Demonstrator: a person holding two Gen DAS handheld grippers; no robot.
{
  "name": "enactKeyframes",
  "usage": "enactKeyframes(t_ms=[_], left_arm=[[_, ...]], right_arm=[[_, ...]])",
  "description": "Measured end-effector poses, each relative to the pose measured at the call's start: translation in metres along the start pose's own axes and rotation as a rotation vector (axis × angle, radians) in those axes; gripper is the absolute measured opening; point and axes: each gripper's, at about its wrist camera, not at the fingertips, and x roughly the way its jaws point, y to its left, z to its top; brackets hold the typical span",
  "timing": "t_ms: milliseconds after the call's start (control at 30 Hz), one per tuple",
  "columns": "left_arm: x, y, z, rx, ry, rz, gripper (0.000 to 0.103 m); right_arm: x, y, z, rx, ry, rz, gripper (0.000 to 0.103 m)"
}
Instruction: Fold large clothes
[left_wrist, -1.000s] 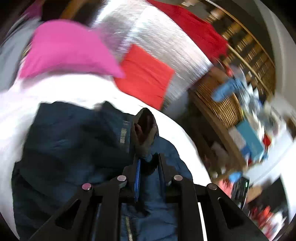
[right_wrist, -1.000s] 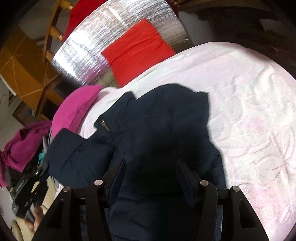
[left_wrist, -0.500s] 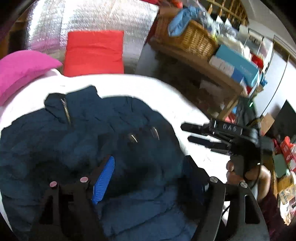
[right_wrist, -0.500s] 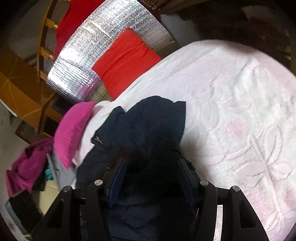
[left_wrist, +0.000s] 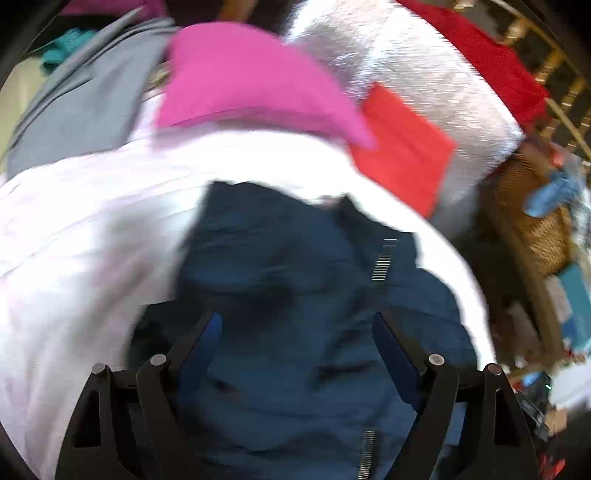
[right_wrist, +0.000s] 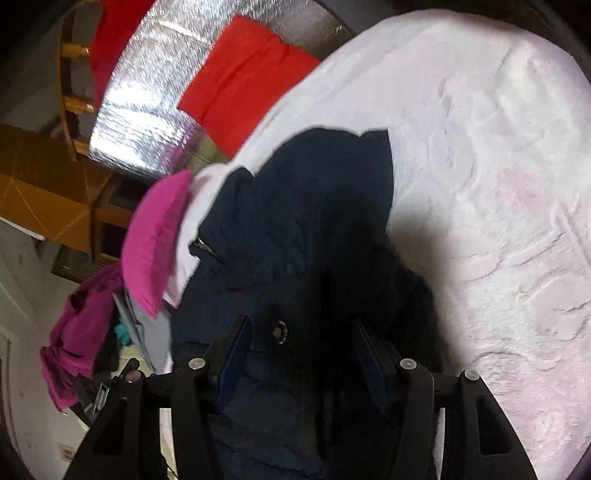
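A dark navy padded jacket lies bunched on a bed covered by a white textured bedspread. In the left wrist view the jacket fills the centre and runs down to 6 o'clock, its zipper showing as a pale toothed strip toward 1 o'clock. The left tool hovers over the jacket with its jaws spread wide and nothing between them. The right tool is likewise released, jaws apart above a dark fold carrying a metal snap button.

Judging by this, the fold is between grips: the jacket is partly gathered, not yet a neat rectangle. The next move probably calls for each tool to pinch an edge or sleeve and carry it across the body.

A pink pillow sits at 12 o'clock and a red cushion at 1 o'clock, against a silver headboard.

The left view is motion-blurred; sleeves and hem cannot be told apart. The jacket's near end is cut off behind both tools.
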Motion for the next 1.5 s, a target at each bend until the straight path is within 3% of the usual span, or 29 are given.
enactKeyframes(t_ms=[33,67,100,233,467,533,600,667,800,1000,1100,1267,1400,1500], left_arm=[[0.005,0.007,0.001,-0.008,0.018,0.042,0.084],[0.009,0.014,0.0,-0.01,0.032,0.067,0.084],[0.013,0.017,0.003,-0.012,0.043,0.08,0.084],[0.019,0.024,-0.001,-0.003,0.072,0.112,0.084],[0.019,0.02,-0.006,0.036,0.069,0.126,0.084],[0.018,0.011,-0.013,0.057,0.078,0.13,0.084],[0.022,0.006,-0.017,0.079,0.093,0.137,0.084],[0.031,0.001,-0.021,0.116,0.107,0.168,0.084],[0.044,0.001,-0.023,0.126,0.15,0.206,0.084],[0.029,0.004,-0.016,0.095,0.115,0.167,0.084],[0.017,0.001,-0.012,0.103,0.063,0.155,0.084],[0.011,-0.003,-0.012,0.139,0.034,0.177,0.084],[0.034,-0.001,-0.017,0.167,0.112,0.266,0.084],[0.052,0.008,-0.022,0.157,0.195,0.285,0.086]], right_arm=[[0.006,0.004,-0.002,-0.012,0.013,-0.006,0.059],[0.01,0.01,-0.005,-0.033,0.031,-0.008,0.045],[0.014,0.016,-0.009,-0.054,0.047,-0.015,0.038],[0.016,0.05,-0.027,-0.209,0.009,-0.092,0.015],[-0.021,0.086,-0.023,-0.401,-0.326,-0.199,0.012],[-0.014,0.088,-0.014,-0.436,-0.352,-0.245,0.012],[0.002,0.079,-0.006,-0.429,-0.32,-0.283,0.012],[0.029,0.063,0.003,-0.384,-0.224,-0.321,0.013],[0.028,0.041,0.019,-0.255,-0.135,-0.238,0.025],[-0.028,0.014,0.035,-0.09,-0.225,-0.069,0.03],[-0.04,0.017,0.03,-0.11,-0.233,-0.043,0.031],[-0.031,0.051,0.006,-0.262,-0.146,-0.035,0.031],[0.001,0.061,-0.012,-0.302,-0.054,-0.085,0.03],[0.029,0.049,-0.014,-0.267,0.039,-0.159,0.029]])
